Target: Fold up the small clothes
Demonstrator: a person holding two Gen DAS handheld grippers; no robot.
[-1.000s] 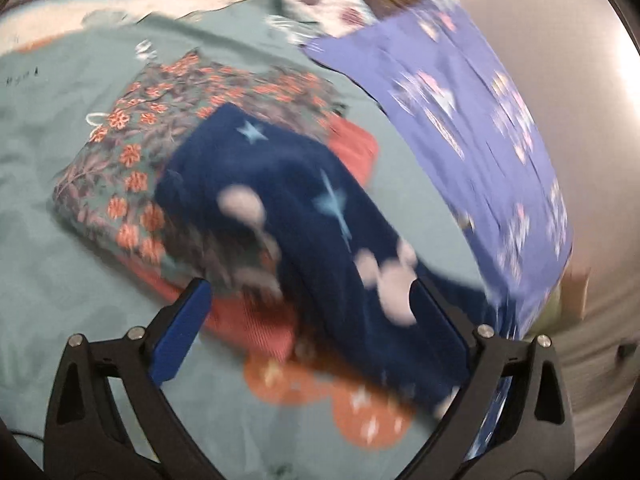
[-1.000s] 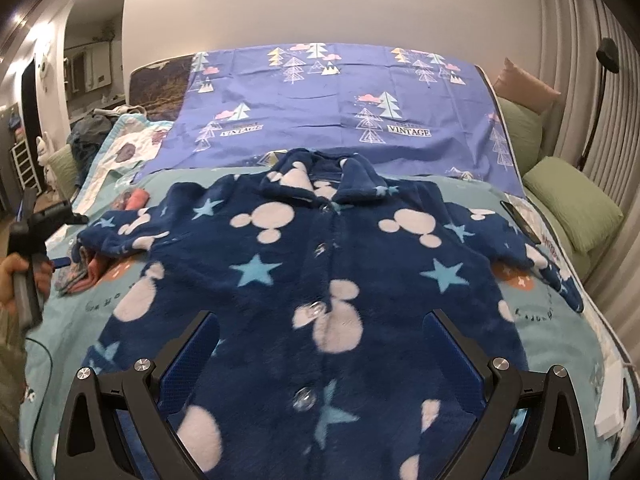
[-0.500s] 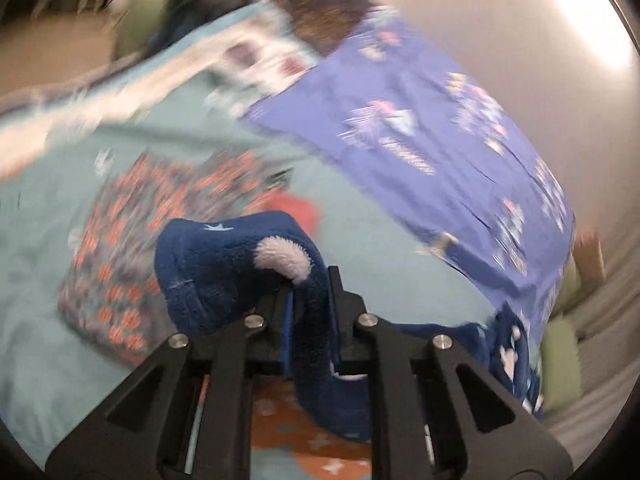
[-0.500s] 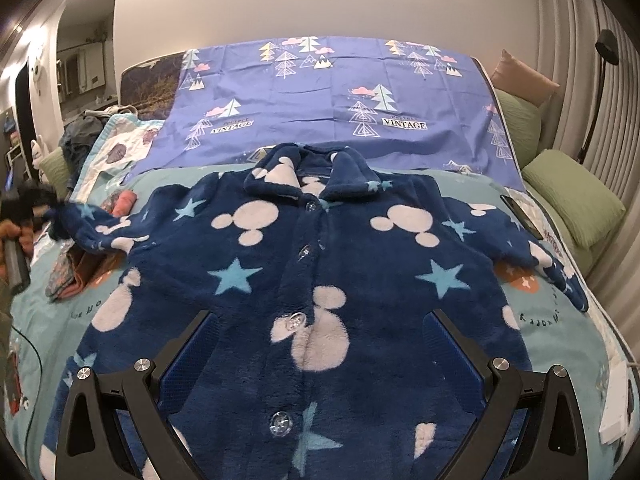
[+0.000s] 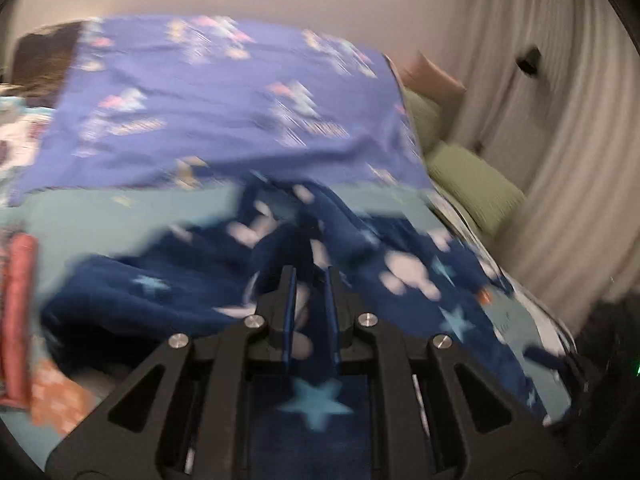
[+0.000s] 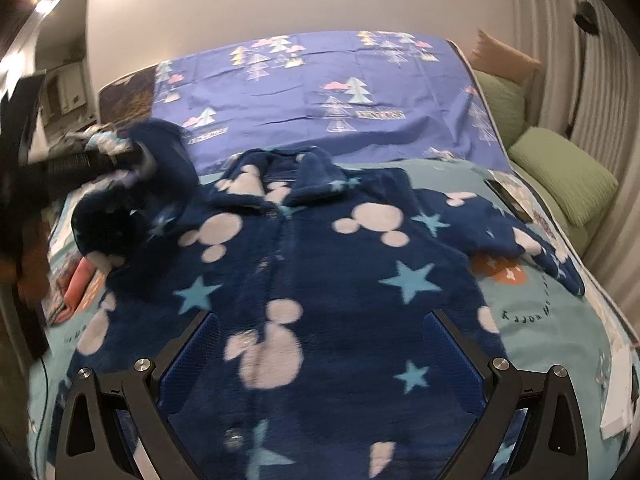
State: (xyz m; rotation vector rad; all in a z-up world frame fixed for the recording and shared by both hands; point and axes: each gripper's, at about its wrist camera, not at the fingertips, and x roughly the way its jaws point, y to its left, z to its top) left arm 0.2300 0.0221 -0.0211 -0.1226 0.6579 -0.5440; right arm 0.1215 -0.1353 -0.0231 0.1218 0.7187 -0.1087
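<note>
Fleece jacket (image 6: 320, 280): navy, with pale mouse-head shapes and light blue stars, buttoned front, collar at the far end. Lies front-up and spread on the bed (image 6: 540, 340), directly ahead of and beneath the right gripper (image 6: 320, 356). The sleeve to that gripper's right lies flat toward the bed's edge; the sleeve (image 6: 132, 208) to its left is lifted off the bed and bunched.

Left gripper (image 5: 311, 280): fingers nearly together, clamped on a fold of the jacket (image 5: 360, 272) sleeve; fleece fills the narrow gap between the blue pads and runs back under the gripper body. In the right wrist view this gripper (image 6: 140, 160) shows as a dark blur at far left, level with the collar, the raised sleeve hanging from it. Left wrist view is motion-blurred; fine detail cannot be made out.

Right gripper: fingers spread wide apart, nothing between them, held above the jacket's lower front. Whether the tips touch the fleece cannot be told.

Bed sheet (image 6: 552, 320): pale teal with orange round prints and small lettering, showing to the right of the right gripper, beside the jacket hem.

Cover (image 6: 340, 84): violet-blue with tree prints, spread beyond the collar, ahead of both grippers.

Green cushions (image 6: 560, 168): far right of the right gripper, along the bed's side, against a pleated curtain (image 6: 600, 80).

Folded clothes (image 6: 76, 284): pinkish red, left of the right gripper, partly under the raised sleeve; in the left wrist view, at far left (image 5: 18, 300).
</note>
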